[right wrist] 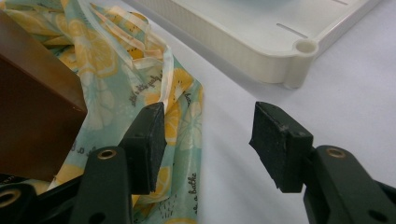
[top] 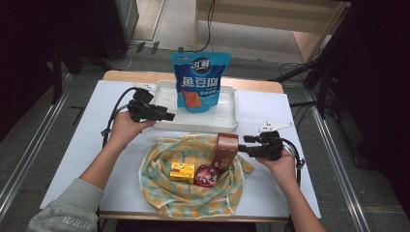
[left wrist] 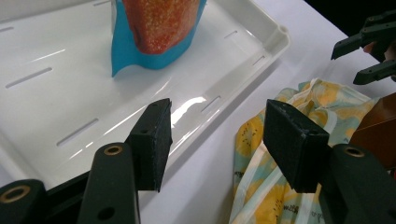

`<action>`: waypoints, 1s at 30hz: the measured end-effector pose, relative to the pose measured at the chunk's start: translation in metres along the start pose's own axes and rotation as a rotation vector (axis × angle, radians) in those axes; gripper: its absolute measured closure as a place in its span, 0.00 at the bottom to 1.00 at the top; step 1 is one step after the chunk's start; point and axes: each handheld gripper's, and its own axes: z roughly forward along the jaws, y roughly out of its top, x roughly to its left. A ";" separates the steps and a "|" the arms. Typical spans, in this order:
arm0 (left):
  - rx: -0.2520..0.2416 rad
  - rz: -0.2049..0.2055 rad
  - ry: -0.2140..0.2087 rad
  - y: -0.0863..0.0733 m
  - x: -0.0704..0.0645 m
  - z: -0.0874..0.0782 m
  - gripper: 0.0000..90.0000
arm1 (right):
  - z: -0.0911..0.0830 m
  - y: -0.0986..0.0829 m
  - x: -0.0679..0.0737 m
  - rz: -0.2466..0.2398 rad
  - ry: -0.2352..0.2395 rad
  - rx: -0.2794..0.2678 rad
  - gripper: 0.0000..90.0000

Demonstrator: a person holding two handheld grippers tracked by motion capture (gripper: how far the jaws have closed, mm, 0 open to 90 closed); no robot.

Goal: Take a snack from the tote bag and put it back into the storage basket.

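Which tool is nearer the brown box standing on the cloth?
Right. The right tool sits open just beside the brown box, at its right. The left tool is farther, open over the white tray's front-left edge.

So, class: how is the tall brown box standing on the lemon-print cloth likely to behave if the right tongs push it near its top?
The brown box stands upright on its small end, so a high push would probably tip it. It rests on the rumpled lemon-print cloth, likely an unsteady footing. Its flat, straight sides look stiff, so the right tongs could probably clamp it without crushing.
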 end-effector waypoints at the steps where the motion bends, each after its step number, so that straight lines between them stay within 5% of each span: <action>1: 0.001 0.001 -0.006 -0.001 -0.001 0.000 0.47 | 0.000 0.000 0.000 -0.008 -0.001 -0.002 0.51; 18: -0.007 0.039 -0.030 -0.023 -0.031 -0.015 0.47 | -0.008 0.004 0.007 -0.011 -0.001 -0.011 0.51; 30: -0.040 0.016 -0.030 -0.049 -0.030 -0.027 0.46 | -0.016 0.002 0.017 -0.026 0.028 -0.012 0.50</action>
